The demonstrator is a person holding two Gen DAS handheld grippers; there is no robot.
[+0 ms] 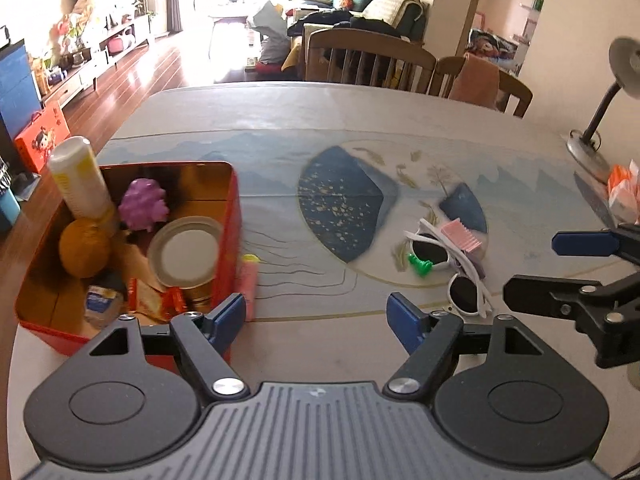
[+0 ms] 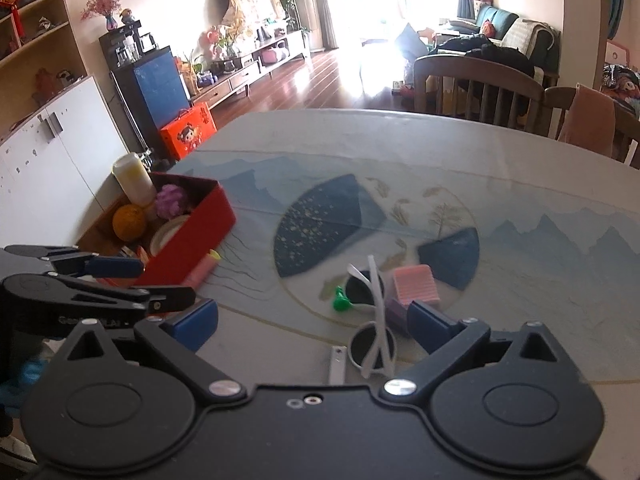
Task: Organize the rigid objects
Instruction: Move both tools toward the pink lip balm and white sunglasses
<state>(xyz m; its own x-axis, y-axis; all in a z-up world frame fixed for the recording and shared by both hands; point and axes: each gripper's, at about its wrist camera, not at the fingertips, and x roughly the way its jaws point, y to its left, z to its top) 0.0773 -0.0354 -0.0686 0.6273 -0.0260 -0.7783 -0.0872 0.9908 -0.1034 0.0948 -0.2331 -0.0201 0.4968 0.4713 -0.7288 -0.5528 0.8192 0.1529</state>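
Observation:
A red tin box [image 1: 230,216] [image 2: 200,224] stands at the table's left, holding a white bottle [image 1: 80,178], a purple toy [image 1: 143,202], an orange ball [image 1: 85,252], a round lid [image 1: 186,250] and small packets. A pink marker [image 1: 249,280] [image 2: 202,270] lies against its right wall. White sunglasses [image 1: 456,268] [image 2: 374,312], a green piece [image 1: 419,266] [image 2: 340,300] and a pink ridged block [image 1: 460,236] [image 2: 416,284] lie together to the right. My left gripper [image 1: 316,320] is open and empty beside the box. My right gripper [image 2: 312,326] is open just before the sunglasses.
Wooden chairs [image 1: 368,58] stand at the table's far edge. A desk lamp [image 1: 600,120] and an orange-white packet [image 1: 624,188] are at the right edge. A small white strip [image 2: 337,364] lies near the sunglasses. The patterned tablecloth [image 1: 340,200] covers the table.

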